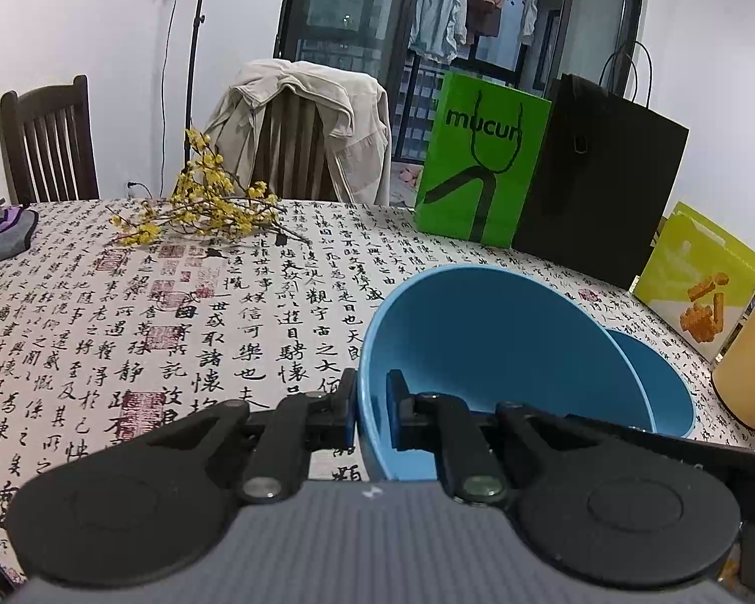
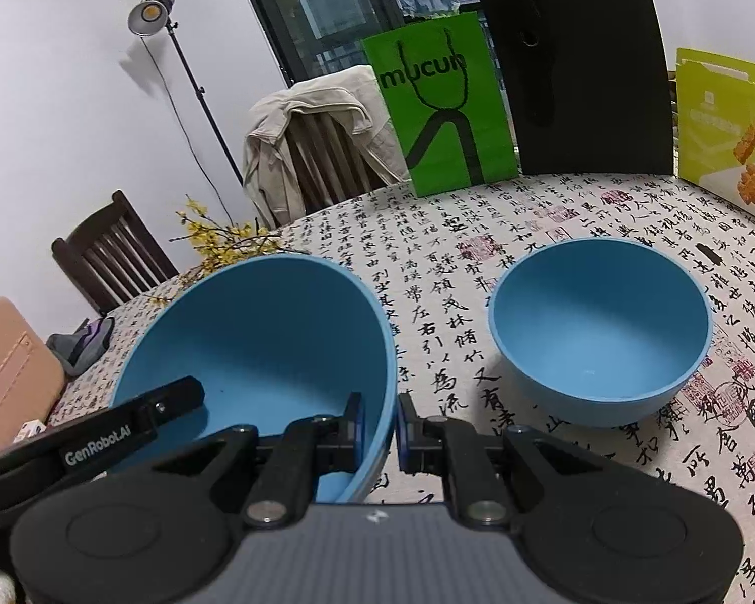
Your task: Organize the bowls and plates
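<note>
You are gripping the large blue bowl [image 2: 256,342] with both grippers, the left gripper [image 1: 372,415] and right gripper [image 2: 380,428] each pinching its rim with narrow jaws. The smaller bowl [image 2: 599,332] is sitting beside it on the desk [image 2: 453,261].

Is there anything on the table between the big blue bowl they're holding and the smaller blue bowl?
Nothing visible. Both grippers hold the large bowl by its rim, and only bare tablecloth lies between it and the small bowl.

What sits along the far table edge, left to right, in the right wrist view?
Yellow flower sprig → jacket-draped chair → green mucun bag → black paper bag → yellow-green snack box.
</note>
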Motion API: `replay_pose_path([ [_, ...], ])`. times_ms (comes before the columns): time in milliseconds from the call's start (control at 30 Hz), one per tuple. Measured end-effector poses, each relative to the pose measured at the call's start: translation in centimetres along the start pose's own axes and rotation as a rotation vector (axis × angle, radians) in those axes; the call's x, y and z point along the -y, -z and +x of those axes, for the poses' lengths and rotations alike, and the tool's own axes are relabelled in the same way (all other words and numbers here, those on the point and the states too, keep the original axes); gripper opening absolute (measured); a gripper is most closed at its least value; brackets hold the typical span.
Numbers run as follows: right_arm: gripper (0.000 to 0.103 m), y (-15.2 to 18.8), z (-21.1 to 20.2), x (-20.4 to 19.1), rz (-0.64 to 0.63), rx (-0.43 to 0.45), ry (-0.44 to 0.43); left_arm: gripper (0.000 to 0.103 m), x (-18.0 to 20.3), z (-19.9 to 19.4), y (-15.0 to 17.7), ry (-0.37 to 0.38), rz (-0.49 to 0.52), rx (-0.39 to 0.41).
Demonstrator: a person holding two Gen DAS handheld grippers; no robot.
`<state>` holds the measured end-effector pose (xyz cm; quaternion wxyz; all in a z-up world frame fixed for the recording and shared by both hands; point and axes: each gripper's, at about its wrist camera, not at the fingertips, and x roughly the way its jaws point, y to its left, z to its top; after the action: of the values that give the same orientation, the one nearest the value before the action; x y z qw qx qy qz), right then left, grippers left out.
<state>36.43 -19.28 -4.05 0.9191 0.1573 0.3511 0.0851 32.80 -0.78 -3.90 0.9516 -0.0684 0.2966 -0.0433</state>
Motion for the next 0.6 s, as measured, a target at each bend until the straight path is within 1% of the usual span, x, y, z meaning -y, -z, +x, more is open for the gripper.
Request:
replay_pose_path([
  [600, 0.012, 0.6, -1.5, -2.4, -0.04, 0.023, -0.06, 0.012, -2.0, -3.6, 0.3, -0.006, -0.006, 0.084],
])
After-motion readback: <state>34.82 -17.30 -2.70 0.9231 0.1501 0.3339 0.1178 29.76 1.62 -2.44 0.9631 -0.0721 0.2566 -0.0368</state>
